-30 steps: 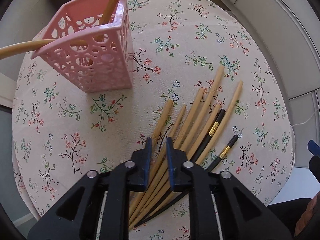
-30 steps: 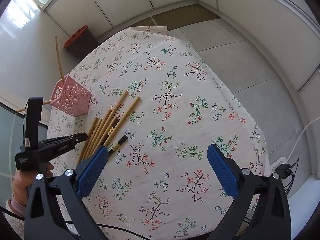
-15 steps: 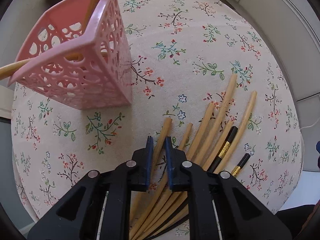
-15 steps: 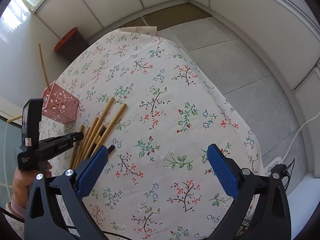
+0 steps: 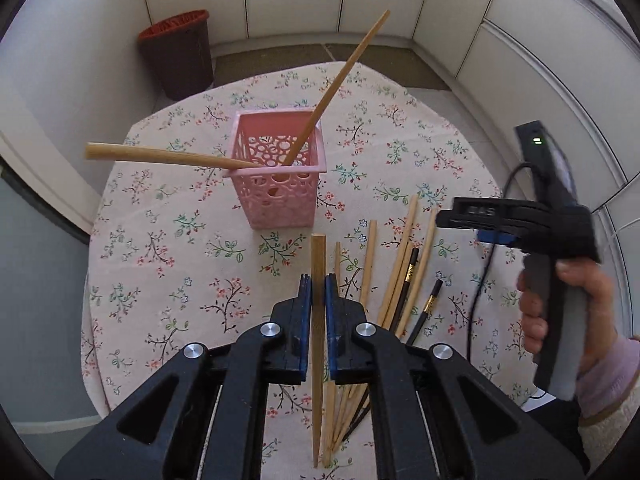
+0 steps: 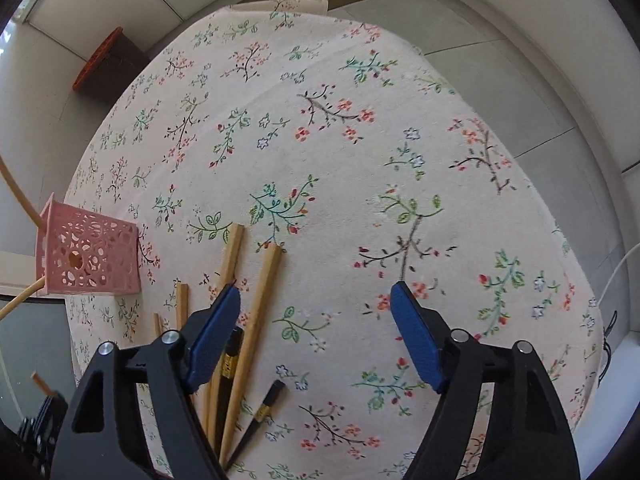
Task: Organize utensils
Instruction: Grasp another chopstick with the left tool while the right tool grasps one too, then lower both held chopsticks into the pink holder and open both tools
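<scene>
My left gripper (image 5: 318, 280) is shut on a wooden chopstick (image 5: 318, 252), held lifted above the floral tablecloth (image 5: 168, 280). Ahead stands the pink perforated basket (image 5: 280, 196) with two wooden chopsticks leaning out of it (image 5: 160, 157). To the right lies the pile of wooden chopsticks (image 5: 402, 256) and two black ones (image 5: 408, 276). My right gripper (image 6: 314, 288) hangs low over that pile (image 6: 260, 300), its jaws closing; a wooden and a black chopstick (image 6: 266, 400) lie below the gap, untouched by the pads. The basket (image 6: 88, 258) sits at the left.
A dark bin with a red rim (image 5: 180, 56) stands on the floor beyond the table. A person's hand (image 5: 560, 312) holds the right gripper, with a black cable (image 5: 480, 300) hanging from it. White cabinets and grey floor tiles surround the round table.
The left gripper has closed on one wooden chopstick and lifted it up off the pile. The right gripper has dropped and moved left over the pile, its jaws narrower.
</scene>
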The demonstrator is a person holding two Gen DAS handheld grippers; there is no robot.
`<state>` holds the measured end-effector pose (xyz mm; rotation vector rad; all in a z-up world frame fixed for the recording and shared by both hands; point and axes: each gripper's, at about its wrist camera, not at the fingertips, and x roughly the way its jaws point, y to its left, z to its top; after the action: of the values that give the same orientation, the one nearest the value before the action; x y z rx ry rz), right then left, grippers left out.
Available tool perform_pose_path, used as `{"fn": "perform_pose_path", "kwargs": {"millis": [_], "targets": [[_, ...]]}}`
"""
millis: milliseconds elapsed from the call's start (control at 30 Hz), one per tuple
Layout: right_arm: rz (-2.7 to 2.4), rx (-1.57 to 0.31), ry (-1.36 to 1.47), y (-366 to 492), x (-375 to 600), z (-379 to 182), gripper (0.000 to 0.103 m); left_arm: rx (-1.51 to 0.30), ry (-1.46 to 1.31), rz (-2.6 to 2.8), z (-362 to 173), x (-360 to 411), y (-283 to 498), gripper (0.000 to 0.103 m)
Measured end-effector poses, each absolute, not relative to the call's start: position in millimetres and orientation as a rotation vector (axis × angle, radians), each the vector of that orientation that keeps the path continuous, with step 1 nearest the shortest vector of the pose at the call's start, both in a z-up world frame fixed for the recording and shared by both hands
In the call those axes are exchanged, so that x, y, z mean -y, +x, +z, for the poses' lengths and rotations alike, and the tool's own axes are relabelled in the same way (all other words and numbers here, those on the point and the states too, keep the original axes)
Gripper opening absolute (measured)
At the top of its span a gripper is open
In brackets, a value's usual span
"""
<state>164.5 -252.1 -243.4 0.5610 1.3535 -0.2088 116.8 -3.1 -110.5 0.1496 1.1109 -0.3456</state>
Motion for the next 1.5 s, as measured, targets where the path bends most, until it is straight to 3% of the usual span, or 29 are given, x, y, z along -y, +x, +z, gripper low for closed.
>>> {"fn": "perform_pose_path", "kwargs": {"millis": [100, 133, 167, 200, 333, 467, 767, 1000, 1300, 1500], "targets": [[-0.231, -1.332, 0.548, 173.8, 241.4, -243.9, 0.058, -1.060, 0.149, -0.350, -92.5, -4.5, 99.0, 0.006], [-0.242, -1.342, 0.530, 177.2, 237.5, -244.8, 0.049, -1.043, 0.147, -0.352, -86.0, -5.8, 94.3, 0.006], [-0.257, -1.338, 0.503, 178.9, 233.6, -244.4, 0.027, -1.030, 0.147, -0.354, -80.5, -8.7, 89.3, 0.006], [-0.266, -1.347, 0.480, 180.2, 230.3, -245.8, 0.019, -1.016, 0.146, -0.356, -76.8, -9.4, 87.8, 0.006], [-0.230, -1.339, 0.523, 169.8, 231.2, -247.1, 0.009, -0.974, 0.132, -0.366, -65.0, -13.3, 81.1, 0.006], [-0.157, -1.228, 0.553, 139.8, 241.3, -218.1, 0.008, -0.943, 0.097, -0.360, -55.1, -22.9, 73.3, 0.006], [-0.006, -0.815, 0.248, 47.7, 225.6, -77.4, 0.008, -0.843, 0.019, -0.324, -21.6, -36.8, 40.1, 0.006], [0.042, -0.598, 0.159, 6.6, 216.8, 7.7, 0.008, -0.771, 0.007, -0.304, 13.8, -33.5, 33.5, 0.006], [0.066, -0.414, 0.158, 17.8, 205.1, 81.0, 0.008, -0.653, -0.027, -0.270, 60.5, -26.7, 69.7, 0.006], [0.099, -0.362, 0.152, 43.5, 186.5, 97.0, 0.008, -0.604, -0.061, -0.214, 65.3, -24.1, 110.8, 0.006]]}}
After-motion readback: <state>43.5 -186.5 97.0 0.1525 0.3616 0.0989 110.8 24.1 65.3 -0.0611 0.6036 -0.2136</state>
